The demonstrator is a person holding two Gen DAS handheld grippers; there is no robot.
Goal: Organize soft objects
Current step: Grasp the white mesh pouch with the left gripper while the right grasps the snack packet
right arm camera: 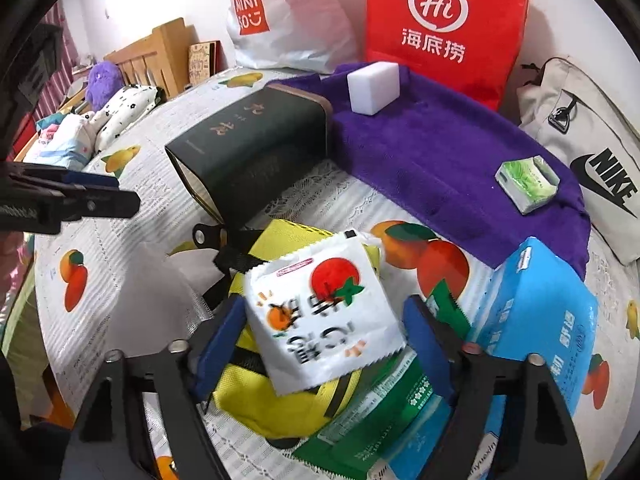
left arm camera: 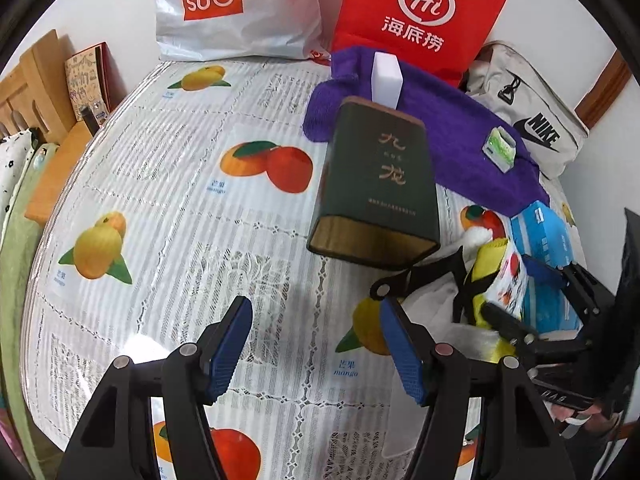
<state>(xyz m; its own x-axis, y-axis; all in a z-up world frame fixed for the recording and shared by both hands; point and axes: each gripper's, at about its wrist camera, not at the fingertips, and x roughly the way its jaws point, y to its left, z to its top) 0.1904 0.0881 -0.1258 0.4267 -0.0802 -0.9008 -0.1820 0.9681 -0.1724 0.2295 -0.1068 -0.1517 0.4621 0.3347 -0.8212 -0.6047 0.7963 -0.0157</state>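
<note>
Here we see a crinkly white sachet [right arm camera: 324,312] with serrated edges lying on a yellow woven bag [right arm camera: 280,392] between our right tool's [right arm camera: 328,340] parted blue ribbed pads, untouched; the left tool [left arm camera: 316,348] gapes empty over the glossy fruit-print table [left arm camera: 180,208].

fruit-print tablecloth [left arm camera: 168,208] bears purple towel [right arm camera: 440,152]; dark green box [left arm camera: 376,184]; yellow bag [right arm camera: 248,384].

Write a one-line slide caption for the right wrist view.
Right gripper open astride a white tomato-print packet lying on a yellow bag, purple towel behind.
</note>
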